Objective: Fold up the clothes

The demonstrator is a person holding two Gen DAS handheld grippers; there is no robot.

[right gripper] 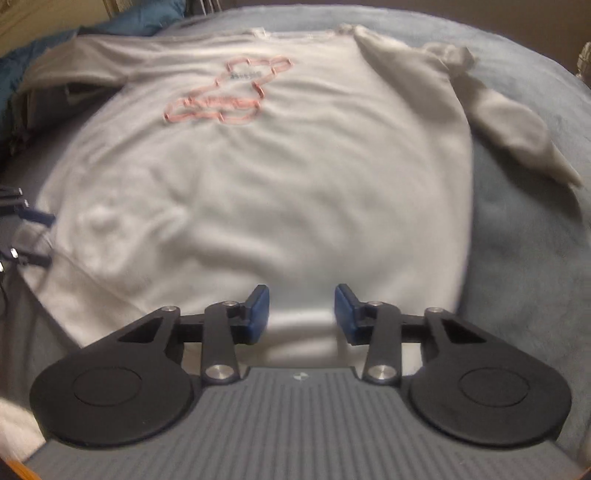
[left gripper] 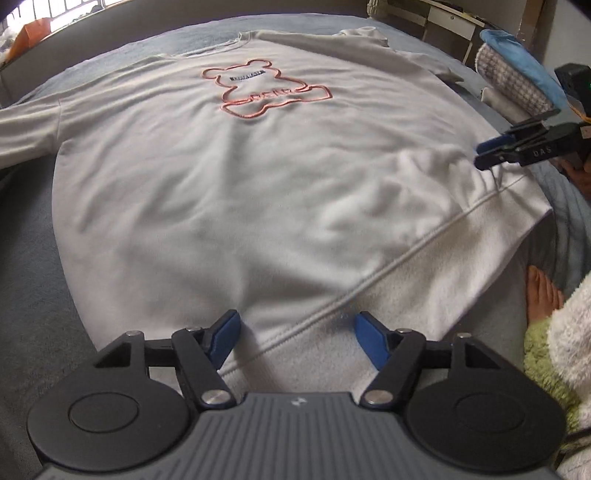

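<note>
A white sweatshirt with a pink bear outline lies flat, front up, on a grey-blue bed. My left gripper is open and empty, its blue pads just above the hem band. My right gripper is open and empty, low over the hem end of the sweatshirt. In the left wrist view the right gripper hovers by the garment's right side near the hem corner. One sleeve lies crumpled to the right, the other sleeve stretches left.
The grey-blue bedcover surrounds the garment. A stack of folded fabrics sits at the far right. A bare foot and a fluffy sleeve are at the lower right. A blue cloth lies at the far left.
</note>
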